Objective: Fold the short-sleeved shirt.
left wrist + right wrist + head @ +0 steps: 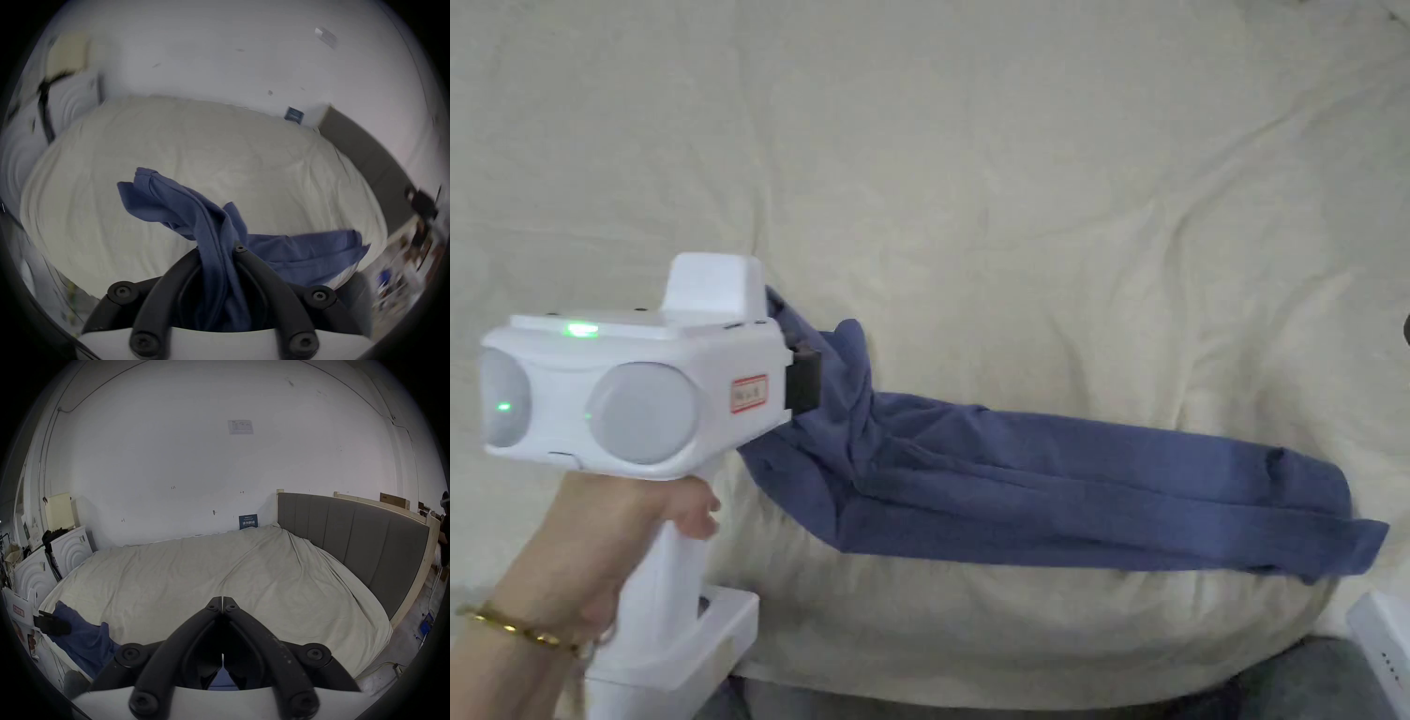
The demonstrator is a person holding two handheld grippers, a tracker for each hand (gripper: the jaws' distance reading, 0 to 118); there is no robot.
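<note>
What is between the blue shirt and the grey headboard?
Just bare, wrinkled cream sheet lies between the blue shirt and the grey headboard, seen in the right gripper view.

A bedroom-like room: a wide bed (194, 579) under a creased cream sheet fills the frame's middle, a grey padded headboard (353, 535) at right, a bare white wall (170, 457) above, and white cabinets (70, 552) with clutter at far left.

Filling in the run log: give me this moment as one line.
left claw: shut on blue shirt, one end lifted | right claw: shut, empty | shirt: bunched long, on bed sheet
</note>
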